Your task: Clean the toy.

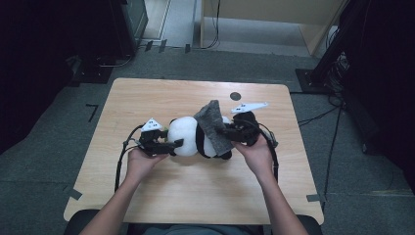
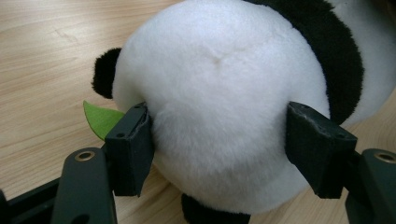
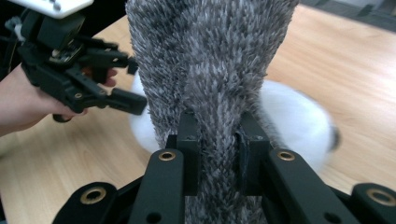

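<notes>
Your left gripper (image 2: 219,154) clamps the round white head of the black-and-white plush panda (image 1: 195,139) lying mid-table (image 1: 147,98). Your right gripper (image 3: 219,154) pinches a shaggy grey cloth (image 3: 210,70) tightly, draped over the panda's body.

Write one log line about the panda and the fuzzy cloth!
left tongs: clamp panda plush | right tongs: pinch grey furry cloth, lifted | table

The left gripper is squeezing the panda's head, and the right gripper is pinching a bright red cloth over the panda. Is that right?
Nearly. The cloth is fuzzy grey, not bright red, as the right gripper view shows. The rest holds: the left gripper has its jaws on both sides of the toy panda, and the right gripper pinches the cloth above it.
</notes>
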A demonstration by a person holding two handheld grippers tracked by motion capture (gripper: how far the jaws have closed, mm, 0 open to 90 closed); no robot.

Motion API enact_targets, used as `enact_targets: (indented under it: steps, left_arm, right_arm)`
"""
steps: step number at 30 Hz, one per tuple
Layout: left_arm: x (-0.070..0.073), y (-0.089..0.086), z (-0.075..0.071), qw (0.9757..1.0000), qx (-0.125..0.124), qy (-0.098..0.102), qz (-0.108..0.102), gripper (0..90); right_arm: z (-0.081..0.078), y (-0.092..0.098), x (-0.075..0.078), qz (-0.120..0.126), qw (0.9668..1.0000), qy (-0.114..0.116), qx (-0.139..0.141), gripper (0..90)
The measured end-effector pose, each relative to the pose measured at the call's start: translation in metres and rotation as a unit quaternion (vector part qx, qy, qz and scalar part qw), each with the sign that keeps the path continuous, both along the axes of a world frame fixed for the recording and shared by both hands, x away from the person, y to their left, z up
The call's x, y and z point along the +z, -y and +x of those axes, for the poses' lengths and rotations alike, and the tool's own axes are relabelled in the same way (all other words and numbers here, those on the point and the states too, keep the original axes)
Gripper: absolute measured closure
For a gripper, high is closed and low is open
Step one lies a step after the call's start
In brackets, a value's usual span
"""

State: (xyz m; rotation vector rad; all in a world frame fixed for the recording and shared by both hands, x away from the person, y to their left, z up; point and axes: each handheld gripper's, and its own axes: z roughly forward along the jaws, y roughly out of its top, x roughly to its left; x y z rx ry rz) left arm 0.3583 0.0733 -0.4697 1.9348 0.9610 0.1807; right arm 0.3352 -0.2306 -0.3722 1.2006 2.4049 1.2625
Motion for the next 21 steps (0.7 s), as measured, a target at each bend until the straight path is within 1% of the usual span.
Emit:
enact_targets:
  steps: [4, 8, 10, 13, 17, 21]
  left_arm:
    - [0.000, 0.000, 0.000, 1.0000, 0.000, -0.001, 0.001, 29.2]
    - [0.000, 0.000, 0.000, 1.0000, 0.000, -0.001, 0.001, 29.3]
    - [0.000, -0.001, 0.000, 1.0000, -0.001, -0.001, 0.002, 29.4]
    - [0.000, -0.001, 0.000, 1.0000, -0.001, -0.001, 0.001, 29.4]
    - [-0.001, -0.002, 0.001, 1.0000, 0.000, -0.003, 0.001, 29.7]
    - [-0.001, -0.002, 0.001, 1.0000, 0.000, -0.001, 0.004, 30.0]
  right_arm:
    - [0.000, -0.021, -0.005, -0.005, 0.9997, -0.002, 0.024, 75.7]
    - [0.003, -0.047, -0.012, -0.006, 0.9987, -0.009, 0.049, 75.5]
    - [0.005, -0.061, -0.017, -0.009, 0.9980, -0.012, 0.061, 75.5]
    - [0.009, -0.078, -0.027, -0.017, 0.9973, -0.017, 0.069, 75.5]
    - [0.014, -0.088, -0.039, -0.012, 0.9971, -0.029, 0.069, 75.7]
    - [0.013, -0.090, -0.045, -0.009, 0.9970, -0.030, 0.070, 76.1]
